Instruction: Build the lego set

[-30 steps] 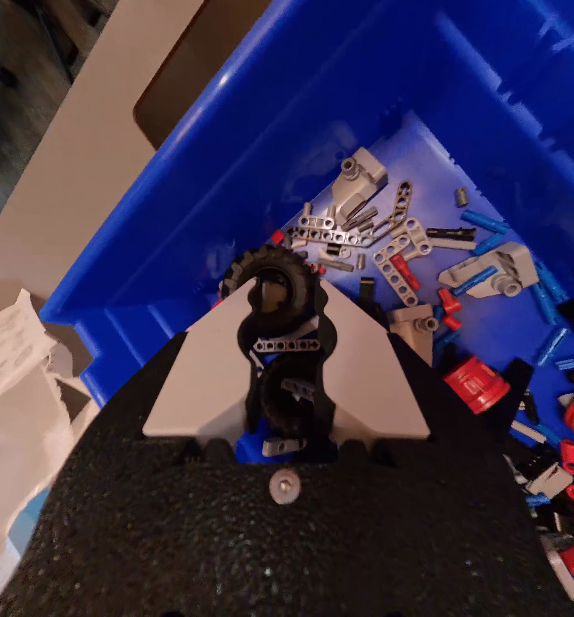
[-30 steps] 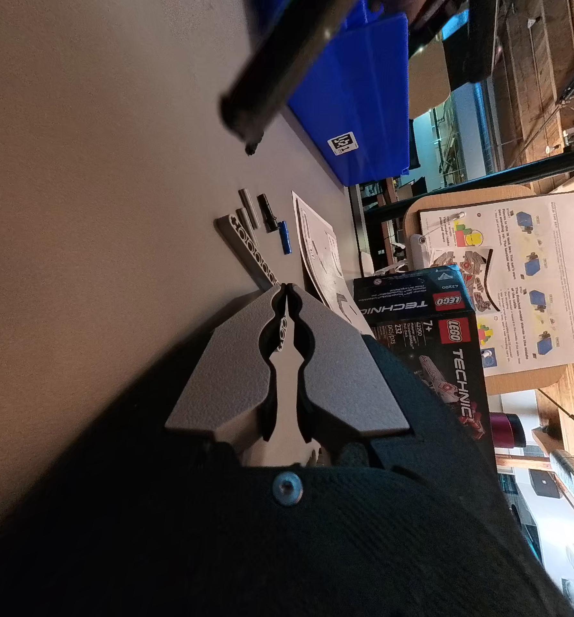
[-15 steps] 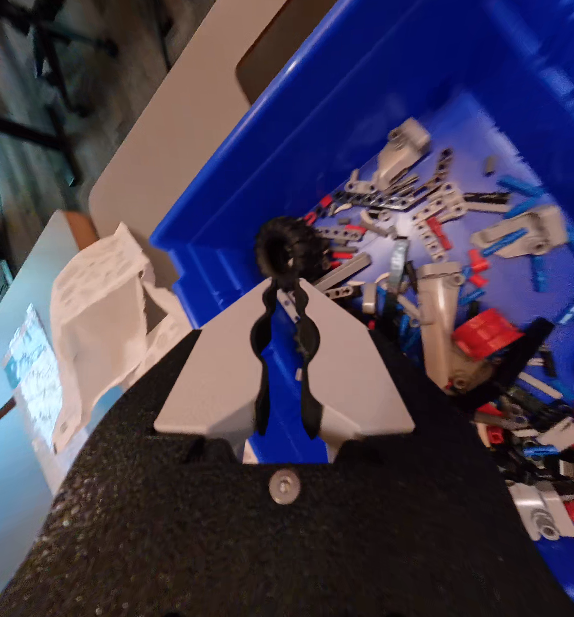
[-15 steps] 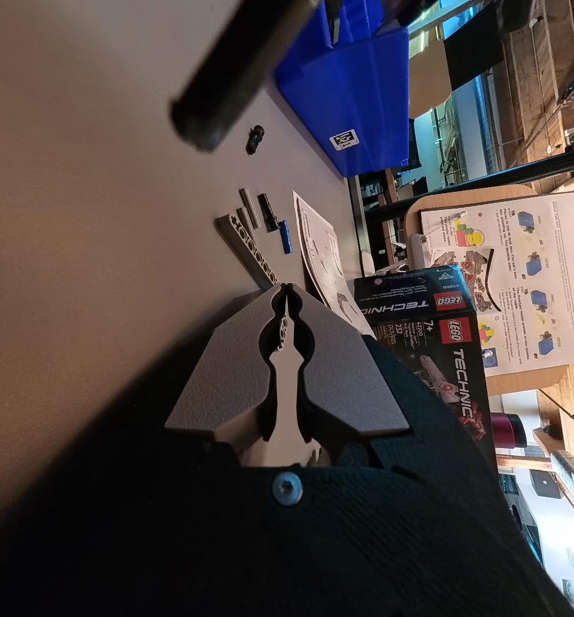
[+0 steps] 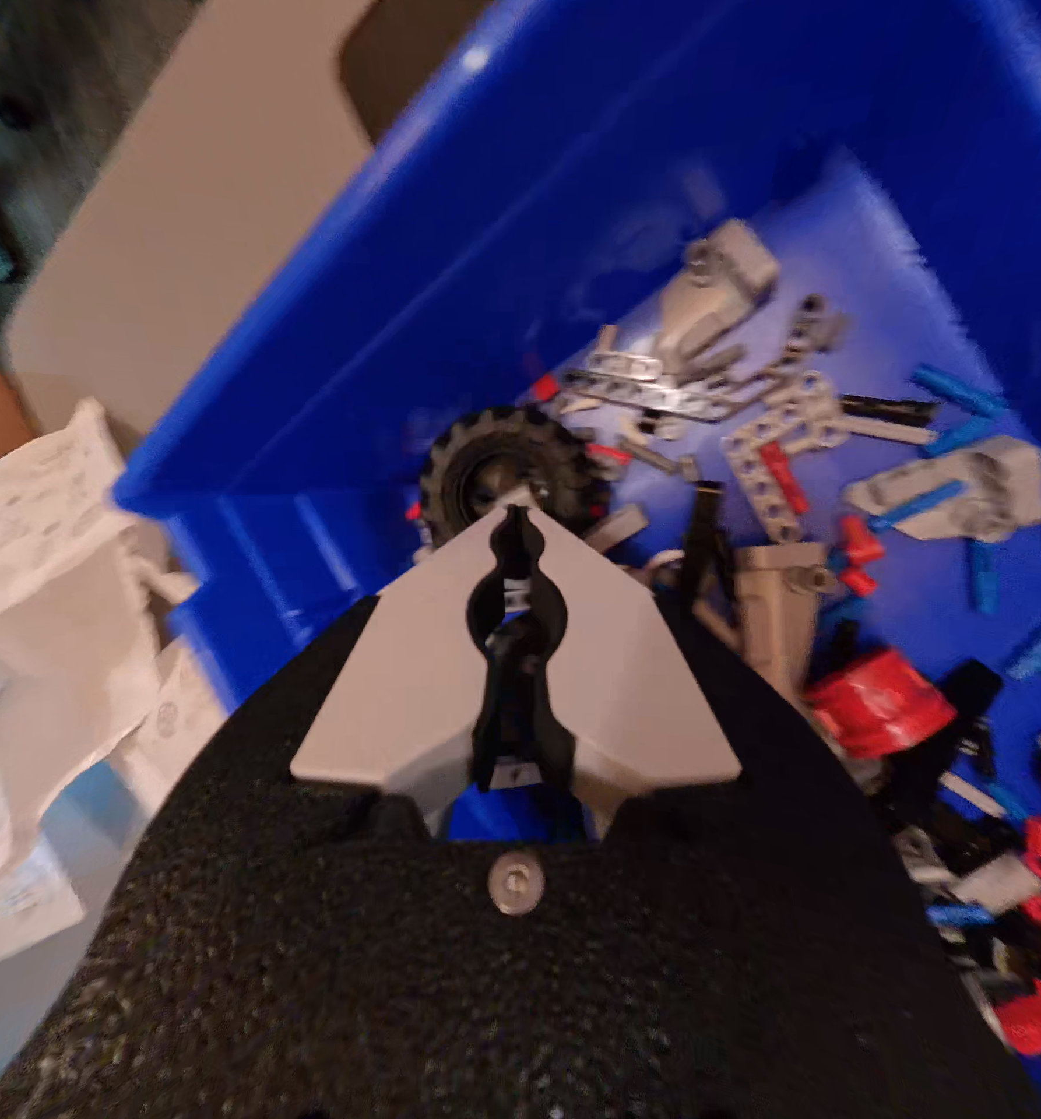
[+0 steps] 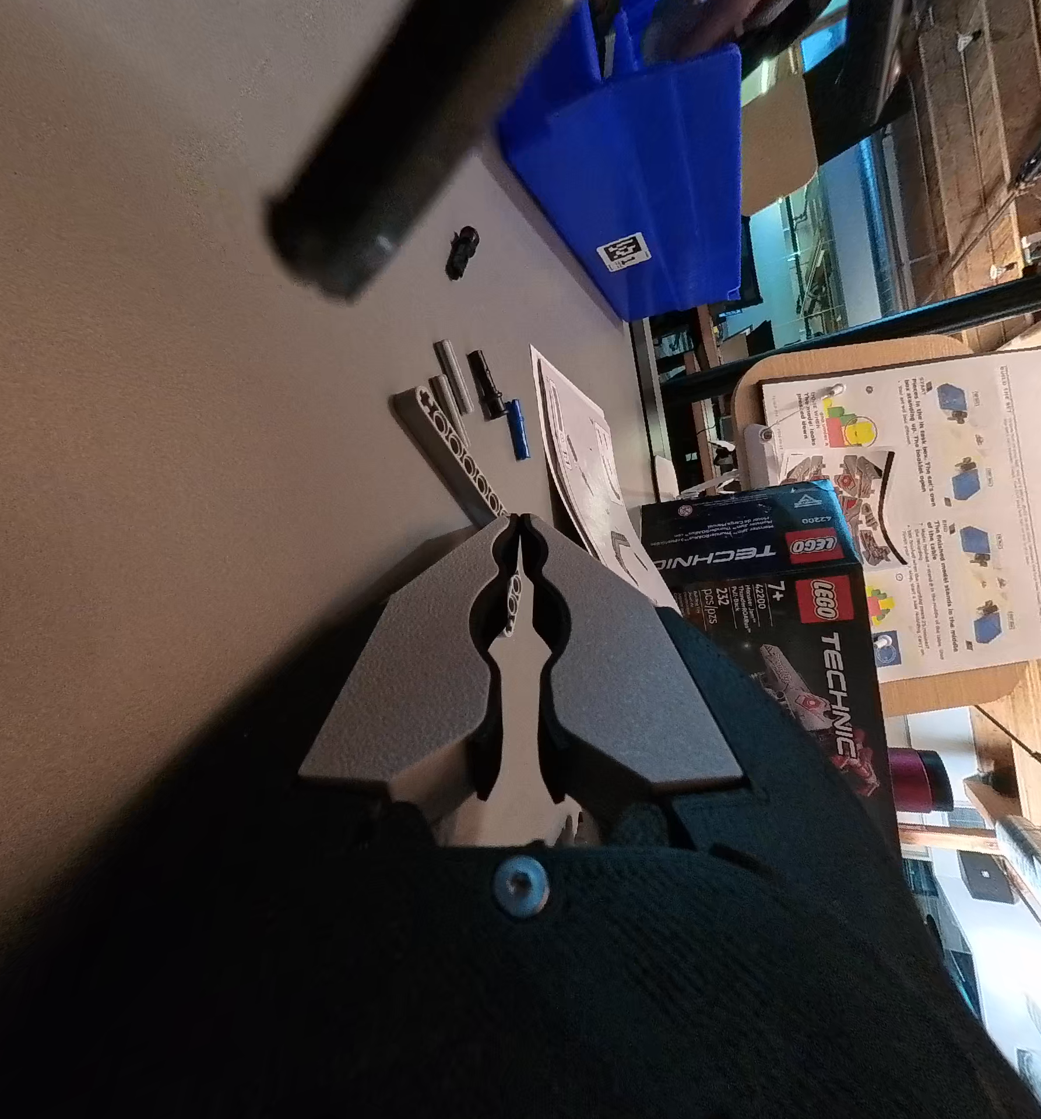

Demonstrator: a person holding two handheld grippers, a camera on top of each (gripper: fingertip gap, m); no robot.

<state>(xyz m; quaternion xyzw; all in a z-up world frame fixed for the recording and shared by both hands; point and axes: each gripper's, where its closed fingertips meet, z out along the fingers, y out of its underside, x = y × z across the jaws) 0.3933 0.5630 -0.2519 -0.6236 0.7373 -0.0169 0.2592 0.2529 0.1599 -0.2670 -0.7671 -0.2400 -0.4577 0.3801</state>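
Observation:
My left gripper (image 5: 515,514) hangs over a blue bin (image 5: 445,242) of loose Lego parts. Its jaws are shut, with the tips just short of a black tyre (image 5: 500,460). I cannot tell if a part is pinched in the dark gap. Grey beams (image 5: 772,448) and a red part (image 5: 875,708) lie to its right. My right gripper (image 6: 519,521) is shut on one end of a long grey beam (image 6: 445,442) low over the table. Grey axles (image 6: 451,375), a black pin (image 6: 485,384) and a blue pin (image 6: 517,427) lie beside the beam.
A small black pin (image 6: 462,251) lies alone toward the blue bin (image 6: 639,181). A blurred black bar (image 6: 415,121) crosses above the table. The instruction booklet (image 6: 578,460) and the set's box (image 6: 809,605) sit right of the beam. Crumpled white paper (image 5: 39,575) lies left of the bin. The left gripper's tips are roughly 45 centimeters from the right gripper's.
My left gripper went from open around the tyre and a beam to shut, drawing back and then closing in again. The small black pin came into view as the bar shifted. My right gripper stayed still.

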